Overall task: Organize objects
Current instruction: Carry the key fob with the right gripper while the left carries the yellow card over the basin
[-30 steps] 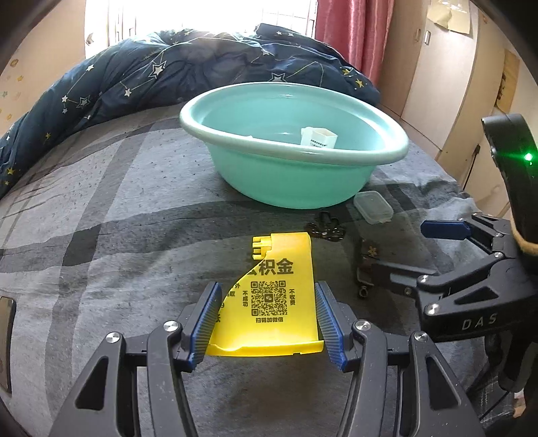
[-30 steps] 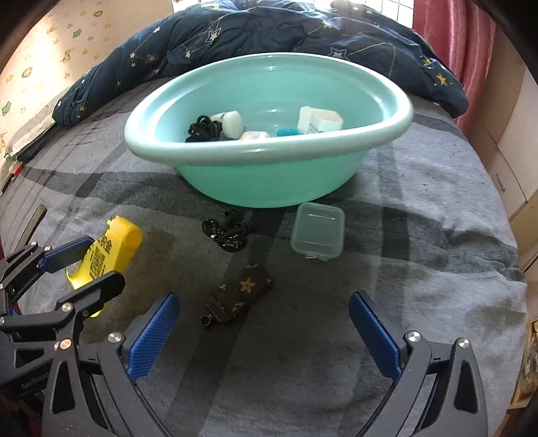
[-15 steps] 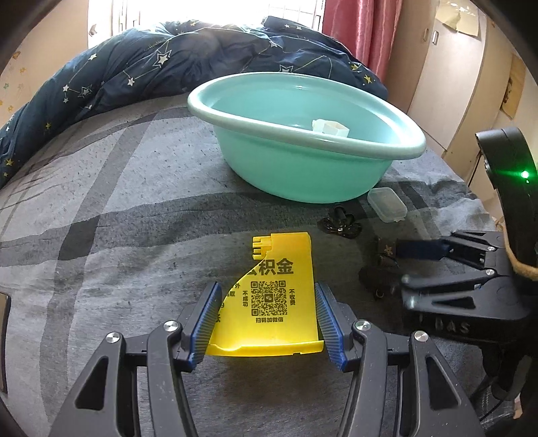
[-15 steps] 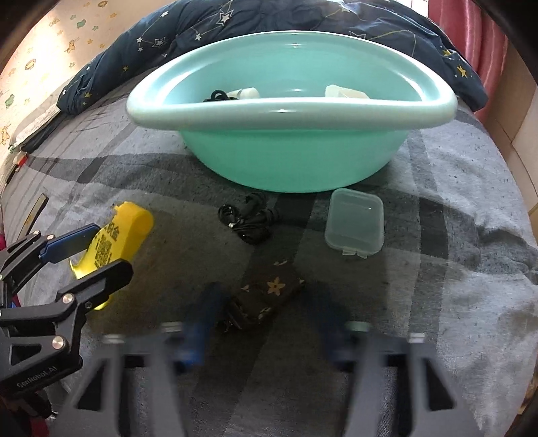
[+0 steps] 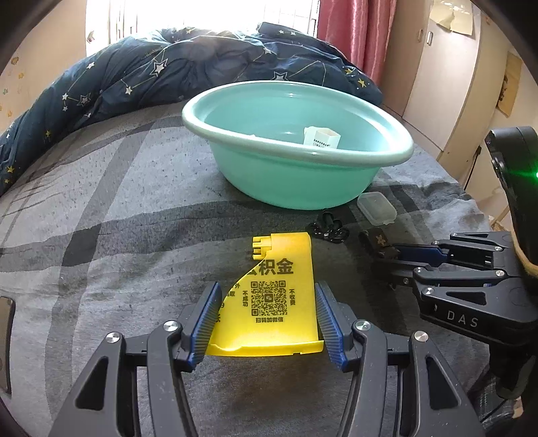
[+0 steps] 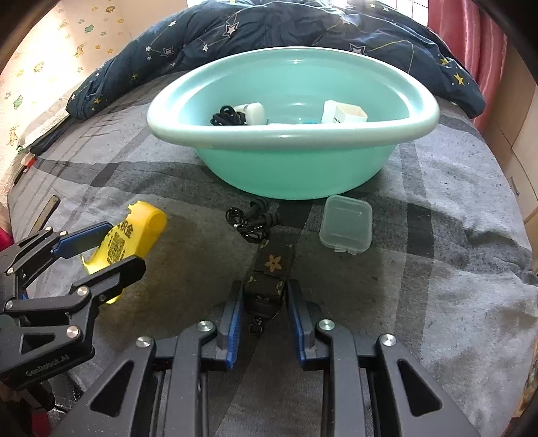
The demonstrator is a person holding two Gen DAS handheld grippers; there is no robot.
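Observation:
A yellow plastic piece (image 5: 279,295) with a QR code lies on the grey bedsheet, and my left gripper (image 5: 267,289) is shut on its two side edges. In the right wrist view the same left gripper (image 6: 124,245) shows at the left with the yellow piece (image 6: 141,222) between its fingers. My right gripper (image 6: 264,289) is shut on the near end of a dark brown flower-print pouch (image 6: 274,262). A black cable (image 6: 252,223) and a clear plastic box (image 6: 346,223) lie just beyond it. Behind them stands a teal basin (image 6: 289,136) holding a white box (image 6: 343,116) and a black cord (image 6: 228,117).
A navy star-print quilt (image 6: 302,30) is heaped behind the basin. A flat dark object (image 6: 47,208) and some pens (image 6: 40,144) lie near the bed's left edge. Wardrobe doors (image 5: 454,84) and a red curtain (image 5: 353,37) stand to the right.
My right gripper went from wide open to shut on the brown pouch, coming closer to it. The left gripper kept its hold on the yellow piece.

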